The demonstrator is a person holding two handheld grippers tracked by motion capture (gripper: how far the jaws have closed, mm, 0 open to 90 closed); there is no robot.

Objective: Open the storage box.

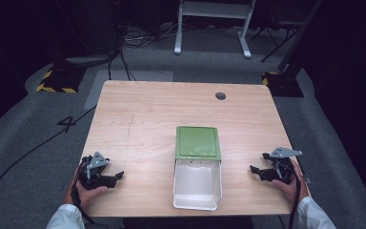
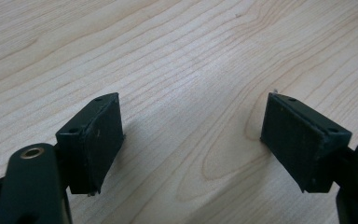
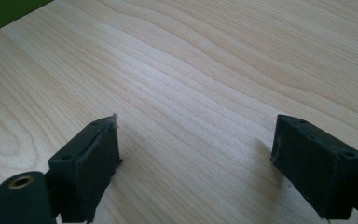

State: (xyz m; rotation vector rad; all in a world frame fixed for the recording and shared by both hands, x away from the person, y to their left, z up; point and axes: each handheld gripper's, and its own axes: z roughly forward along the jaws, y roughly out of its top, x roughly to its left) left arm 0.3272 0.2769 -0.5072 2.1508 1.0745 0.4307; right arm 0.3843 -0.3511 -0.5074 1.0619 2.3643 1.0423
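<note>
Left gripper (image 1: 116,177) and right gripper (image 1: 256,170): fingers spread wide, empty, held low, well apart.

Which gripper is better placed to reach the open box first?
Likely the right gripper: its open jaws point at the box, whose green lid already shows in its view. The left gripper, equally open, sits slightly farther off.

Table (image 1: 147,114) evenly lit from above; surrounding room dark. Soft shadows beneath jaws. High view slightly soft.

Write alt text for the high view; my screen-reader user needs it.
An open box, green lid folded back, white inside, lies on a wooden table. A person's left gripper and right gripper rest on either side, both open, apart from it.
</note>
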